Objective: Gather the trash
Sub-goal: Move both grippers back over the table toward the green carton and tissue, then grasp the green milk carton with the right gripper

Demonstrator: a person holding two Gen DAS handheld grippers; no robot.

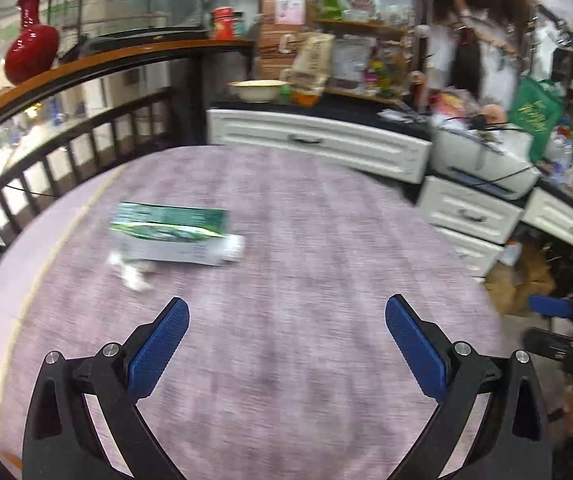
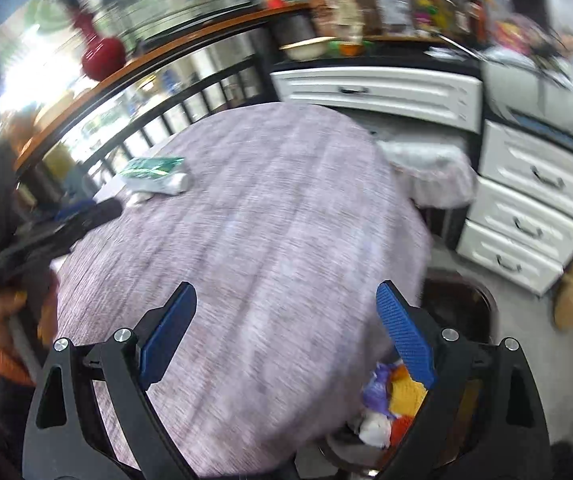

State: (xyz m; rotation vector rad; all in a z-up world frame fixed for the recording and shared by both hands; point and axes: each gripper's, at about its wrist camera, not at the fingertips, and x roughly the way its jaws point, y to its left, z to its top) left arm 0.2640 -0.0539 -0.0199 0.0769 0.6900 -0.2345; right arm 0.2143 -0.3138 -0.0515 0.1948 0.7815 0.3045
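Two pieces of trash on your round table (image 1: 286, 220): one green-and-white carton (image 1: 170, 236) lying flat at the far left, one crumpled white scrap (image 1: 132, 274) touching it. One bin (image 2: 370, 436) below the near table edge holds colourful wrappers. Your left gripper (image 1: 286, 336) and right gripper (image 2: 286, 324) both have jaws spread, nothing between them.

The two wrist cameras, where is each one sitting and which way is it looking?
Left wrist: sits behind the left tongs, open and empty, angled down over the purple tablecloth toward the green and white box; the right tongs show at the right edge.
Right wrist: sits behind the right tongs, open and empty, angled down over the cloth's near right edge, with a bin of trash below; the left tongs and a hand show at left.
Shared: cloth, box, white drawers, red vase.
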